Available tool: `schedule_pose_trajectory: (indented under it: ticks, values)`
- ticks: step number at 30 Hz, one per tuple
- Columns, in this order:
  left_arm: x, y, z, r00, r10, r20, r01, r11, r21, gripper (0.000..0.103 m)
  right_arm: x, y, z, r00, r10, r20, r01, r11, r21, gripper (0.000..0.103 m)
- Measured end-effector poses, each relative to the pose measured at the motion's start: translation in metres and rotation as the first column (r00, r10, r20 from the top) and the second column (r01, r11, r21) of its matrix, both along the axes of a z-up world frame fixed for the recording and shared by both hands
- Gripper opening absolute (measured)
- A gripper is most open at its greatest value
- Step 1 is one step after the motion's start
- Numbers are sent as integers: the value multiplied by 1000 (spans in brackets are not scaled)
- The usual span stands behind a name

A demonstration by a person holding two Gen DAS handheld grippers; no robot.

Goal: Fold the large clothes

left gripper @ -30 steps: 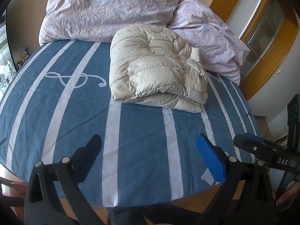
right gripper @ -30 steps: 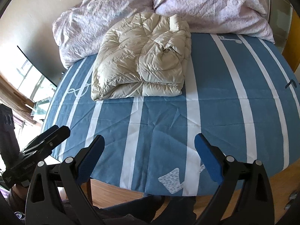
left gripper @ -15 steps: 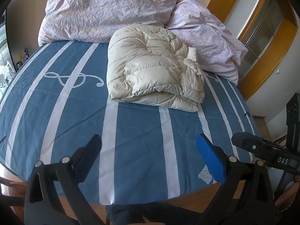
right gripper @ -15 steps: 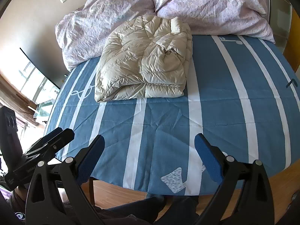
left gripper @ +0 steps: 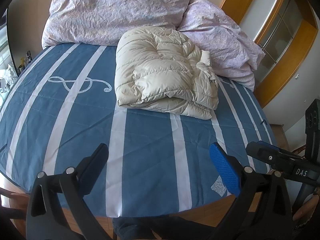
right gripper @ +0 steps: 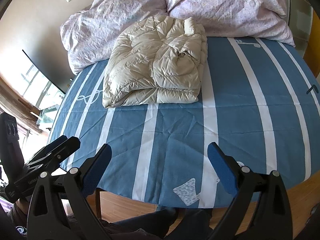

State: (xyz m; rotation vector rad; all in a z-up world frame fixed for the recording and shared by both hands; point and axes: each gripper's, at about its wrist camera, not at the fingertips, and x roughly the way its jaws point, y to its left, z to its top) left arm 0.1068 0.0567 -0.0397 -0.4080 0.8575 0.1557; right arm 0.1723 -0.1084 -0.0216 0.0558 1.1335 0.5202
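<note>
From the left wrist view, the cream down jacket [left gripper: 164,80] lies folded into a compact, puffy rectangle on the blue striped bed cover [left gripper: 148,138], toward the far side of the bed, its back edge touching the crumpled lilac duvet [left gripper: 120,12] heaped at the head. The left gripper [left gripper: 160,168] hangs near the foot of the bed, well apart from the jacket, its jaws spread wide and holding nothing. The right gripper [left gripper: 262,150] shows at the right edge, seen side-on, so its opening cannot be judged from here.

From the right wrist view, the same down jacket [right gripper: 156,68] sits as a tidy bundle with its folded edge facing the camera (one loose collar or cuff bulges on top, near the right side). The right gripper [right gripper: 159,166] is also spread wide and empty, over the near edge of the bed cover [right gripper: 236,92]. The left gripper [right gripper: 60,144] pokes in at the lower left.

Judging by this, the folding looks essentially done: the jacket is squared up and both grippers stand clear. At most, a little tucking or flattening of that bulge may be left.
</note>
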Motion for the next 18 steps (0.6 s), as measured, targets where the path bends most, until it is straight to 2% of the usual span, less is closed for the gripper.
schedule_pose_trajectory:
  ticks: [18]
  values:
    - [-1,3,1,1000,8,0,-8,1000,3,101,1,1,1,1000,2,0,-2,1000,1,98]
